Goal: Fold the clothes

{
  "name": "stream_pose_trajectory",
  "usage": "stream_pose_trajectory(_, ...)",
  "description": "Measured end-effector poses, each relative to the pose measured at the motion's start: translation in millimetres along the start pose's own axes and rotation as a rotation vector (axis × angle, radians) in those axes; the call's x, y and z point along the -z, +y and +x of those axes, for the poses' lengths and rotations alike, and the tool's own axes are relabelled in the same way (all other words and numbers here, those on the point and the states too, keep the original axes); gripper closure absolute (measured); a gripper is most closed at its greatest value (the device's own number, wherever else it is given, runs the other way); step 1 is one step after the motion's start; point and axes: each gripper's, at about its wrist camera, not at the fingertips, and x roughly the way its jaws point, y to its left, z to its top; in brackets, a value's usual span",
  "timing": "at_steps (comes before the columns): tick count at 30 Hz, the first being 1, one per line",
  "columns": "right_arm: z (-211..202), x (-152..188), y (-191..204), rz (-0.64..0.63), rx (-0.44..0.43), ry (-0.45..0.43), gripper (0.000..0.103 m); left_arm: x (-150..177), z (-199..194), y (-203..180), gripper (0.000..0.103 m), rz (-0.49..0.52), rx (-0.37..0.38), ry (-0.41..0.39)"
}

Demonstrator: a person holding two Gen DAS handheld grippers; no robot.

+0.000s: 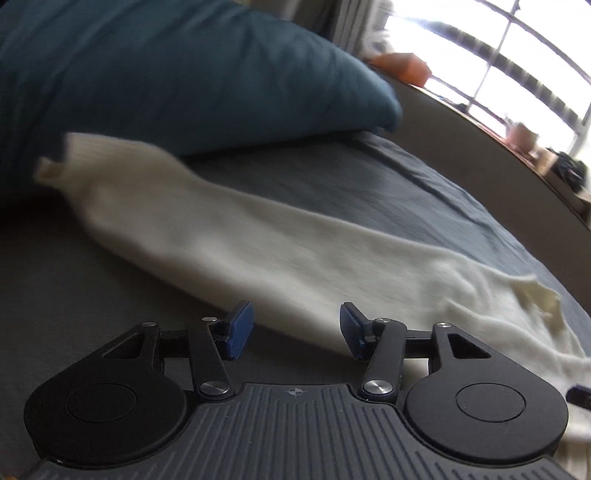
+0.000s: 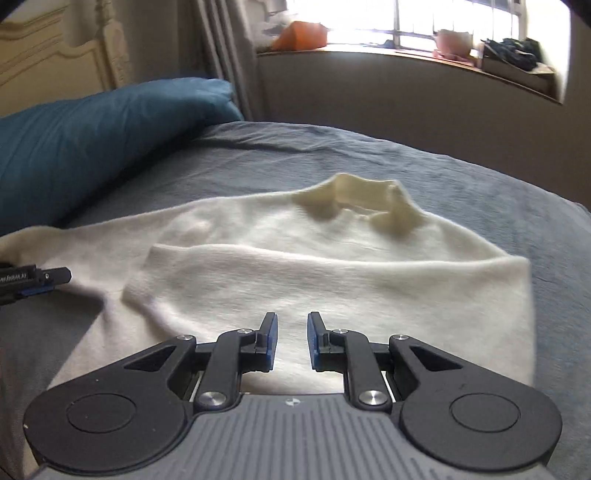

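Observation:
A cream knit sweater [image 2: 295, 266] lies flat on the grey bed cover, its collar [image 2: 365, 203] pointing away from me. One sleeve is folded across the body, cuff at the left [image 2: 144, 284]. The other sleeve [image 1: 236, 236] stretches out toward the blue pillow, cuff [image 1: 55, 166] at its far end. My left gripper [image 1: 295, 328] is open, low over the near edge of that sleeve, holding nothing; its tip also shows in the right wrist view [image 2: 48, 278]. My right gripper [image 2: 291, 339] hovers over the sweater's lower body, jaws slightly apart and empty.
A large blue pillow [image 2: 92, 147] sits at the head of the bed [image 2: 480, 192], close to the outstretched cuff. Behind the bed a windowsill [image 2: 406, 51] carries an orange object [image 2: 303, 35], a pot and clutter. A cream headboard [image 2: 55, 55] stands at the left.

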Motion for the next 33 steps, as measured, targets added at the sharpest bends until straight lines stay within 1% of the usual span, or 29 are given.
stream_pose_trajectory(1, 12.5, 1.5, 8.1, -0.008, -0.01, 0.02, 0.085, -7.0, 2.5, 14.4, 0.047, -0.023, -0.064, -0.016)
stream_pose_trajectory(3, 38.4, 5.8, 23.0, -0.02, -0.02, 0.071, 0.085, -20.7, 6.2, 36.3, 0.047, -0.025, -0.214, -0.047)
stream_pose_trajectory(4, 47.7, 9.0, 25.7, -0.02, -0.01, 0.087, 0.085, -27.4, 7.8, 46.0, 0.047, -0.015, -0.284, -0.065)
stream_pose_trajectory(5, 55.8, 12.4, 26.8, -0.017, 0.004, 0.098, 0.084, -32.8, 8.0, 50.4, 0.047, 0.044, -0.333, -0.093)
stream_pose_trajectory(7, 58.1, 12.8, 23.1, 0.0, -0.006, 0.091, 0.084, -39.5, 6.1, 52.6, 0.047, 0.203, -0.389, -0.161)
stream_pose_trajectory(9, 56.9, 12.5, 16.7, 0.019, -0.028, 0.093, 0.085, -39.6, 5.9, 49.3, 0.045, 0.386, -0.393, -0.189)
stream_pose_trajectory(11, 56.4, 14.2, 13.7, 0.014, -0.045, 0.088, 0.085, -37.4, 10.4, 46.1, 0.036, 0.532, -0.387, -0.172)
stream_pose_trajectory(13, 56.4, 14.9, 13.4, 0.004, -0.048, 0.087, 0.085, -36.1, 11.7, 45.2, 0.036, 0.612, -0.398, -0.157)
stream_pose_trajectory(17, 56.3, 16.7, 13.0, 0.008, -0.047, 0.077, 0.084, -32.2, -2.4, 41.4, 0.036, 0.705, -0.39, -0.223)
stream_pose_trajectory(18, 56.3, 17.2, 12.9, 0.01, -0.047, 0.075, 0.085, -30.9, -1.9, 39.3, 0.036, 0.732, -0.391, -0.22)
stream_pose_trajectory(19, 56.5, 17.6, 12.6, 0.011, -0.048, 0.073, 0.084, -30.8, 0.8, 38.2, 0.036, 0.751, -0.391, -0.203)
stream_pose_trajectory(24, 56.8, 18.6, 10.9, 0.026, -0.051, 0.068, 0.085, -41.7, 14.1, 40.8, 0.036, 0.722, -0.378, -0.105)
stream_pose_trajectory(27, 55.7, 22.3, 10.1, 0.048, -0.047, 0.049, 0.085, -48.2, 22.0, 42.4, 0.045, 0.704, -0.37, -0.046)
stream_pose_trajectory(28, 55.3, 24.0, 10.1, 0.058, -0.044, 0.041, 0.084, -50.4, 24.6, 42.9, 0.06, 0.698, -0.368, -0.026)
stream_pose_trajectory(29, 55.1, 25.6, 10.4, 0.063, -0.04, 0.032, 0.085, -52.6, 27.3, 43.4, 0.078, 0.692, -0.365, -0.007)
stream_pose_trajectory(31, 55.0, 28.8, 11.7, 0.07, -0.029, 0.015, 0.084, -56.9, 32.6, 44.5, 0.097, 0.68, -0.36, 0.032)
stream_pose_trajectory(33, 54.8, 31.1, 12.8, 0.072, -0.021, 0.002, 0.084, -62.5, 36.5, 45.1, 0.099, 0.659, -0.351, 0.072)
